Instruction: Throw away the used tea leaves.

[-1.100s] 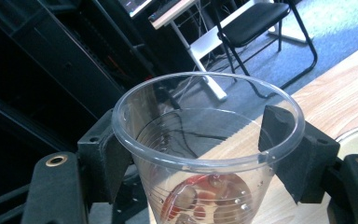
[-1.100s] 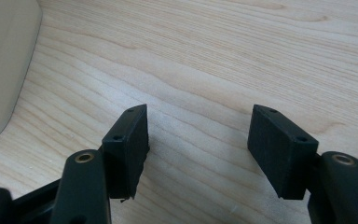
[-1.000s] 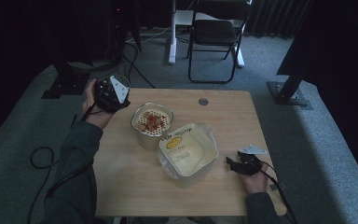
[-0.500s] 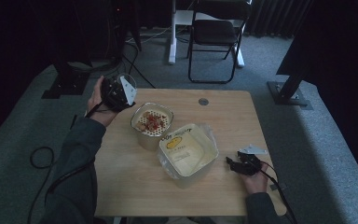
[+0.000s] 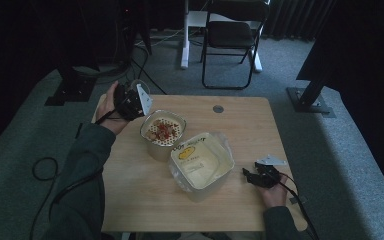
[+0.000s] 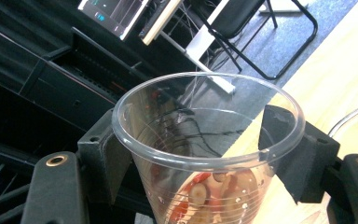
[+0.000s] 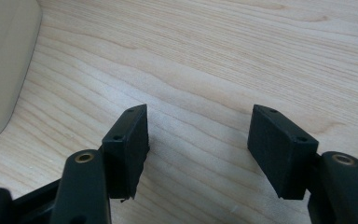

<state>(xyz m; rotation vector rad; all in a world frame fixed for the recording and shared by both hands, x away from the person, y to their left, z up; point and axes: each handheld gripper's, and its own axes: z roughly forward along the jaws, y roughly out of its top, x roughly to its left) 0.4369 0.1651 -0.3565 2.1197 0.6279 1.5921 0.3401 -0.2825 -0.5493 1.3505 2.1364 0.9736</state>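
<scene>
1. Since the earlier frames, the left hand-held gripper [image 5: 131, 101] has shifted a little toward the middle of the worktop [image 5: 145, 195], from beyond its far left corner to just behind the perforated bowl [image 5: 163, 134]; the right hand-held gripper [image 5: 258, 176] has stayed put near the right edge.
2. Left hand-held gripper pinches a clear plastic cup [image 6: 208, 149], one jaw on each side of its wall just under the rim.
3. Inside the cup lie red and pale pieces of food [image 6: 209, 193], low near its bottom.
4. Similar red and pale bits sit in the perforated bowl, which stands on the worktop left of centre.
5. A cream-coloured tub [image 5: 201, 161] wrapped in clear plastic sits just beside the bowl, nearer the person.
6. Right hand-held gripper [image 7: 198, 149] is low over bare wood with its jaws spread wide and nothing between them; the tub's edge [image 7: 4, 65] is off to one side.
7. A black folding chair [image 5: 232, 37] stands on the grey floor beyond the worktop.
</scene>
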